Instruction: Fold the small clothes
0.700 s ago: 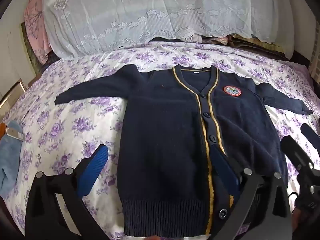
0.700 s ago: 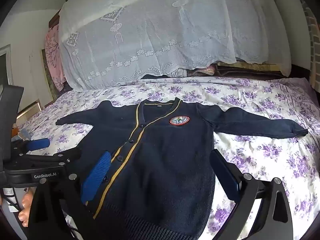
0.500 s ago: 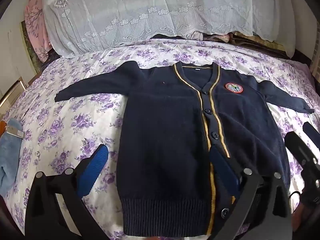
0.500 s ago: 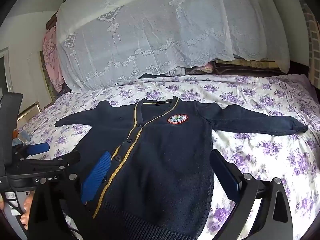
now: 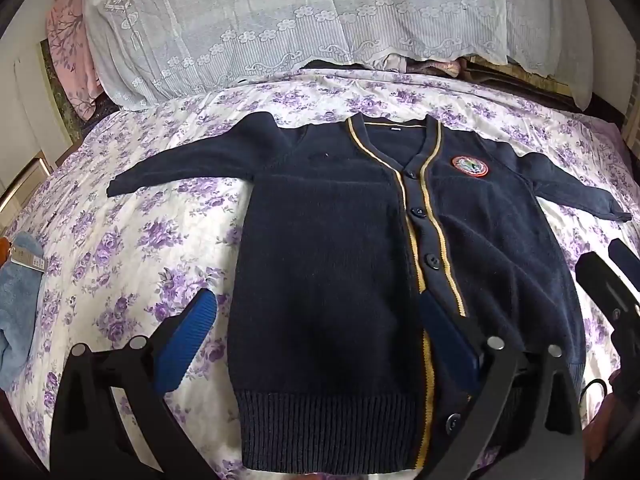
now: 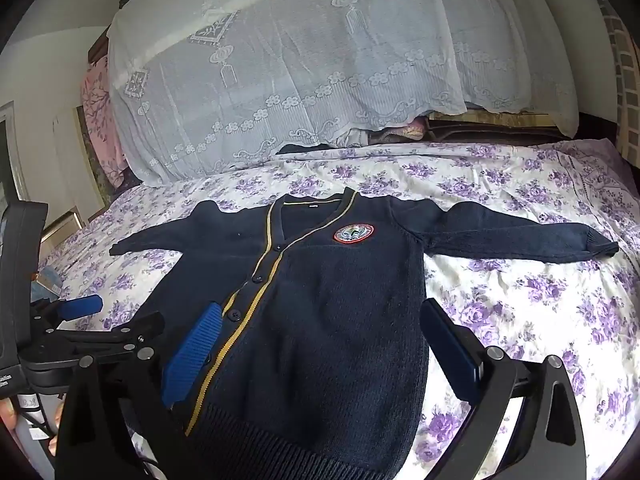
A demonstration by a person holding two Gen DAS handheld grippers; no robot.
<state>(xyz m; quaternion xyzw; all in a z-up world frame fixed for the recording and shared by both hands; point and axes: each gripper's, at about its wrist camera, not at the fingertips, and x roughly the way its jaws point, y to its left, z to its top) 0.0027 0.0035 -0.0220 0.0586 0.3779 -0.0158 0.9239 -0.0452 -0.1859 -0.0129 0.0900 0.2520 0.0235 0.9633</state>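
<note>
Knit wool on printed cotton

Matt ribbed-hem cardigan (image 5: 328, 280) ahead of jaws; smooth floral bedsheet (image 5: 132, 248) beneath; sheer lace cover (image 6: 320, 80) beyond.

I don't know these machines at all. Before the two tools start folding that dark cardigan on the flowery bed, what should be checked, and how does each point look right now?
1. Cardigan lies flat, front up, buttoned: ok.
2. Both sleeves spread out sideways, left sleeve and right sleeve: ok.
3. Left tool open, nothing between its pads: ok.
4. Right tool open, nothing held: ok.
5. Bedsheet around the cardigan free of clutter; the blue cloth lies apart at the edge: ok.
6. Whether the back of the cardigan is smooth underneath: cannot tell.
</note>
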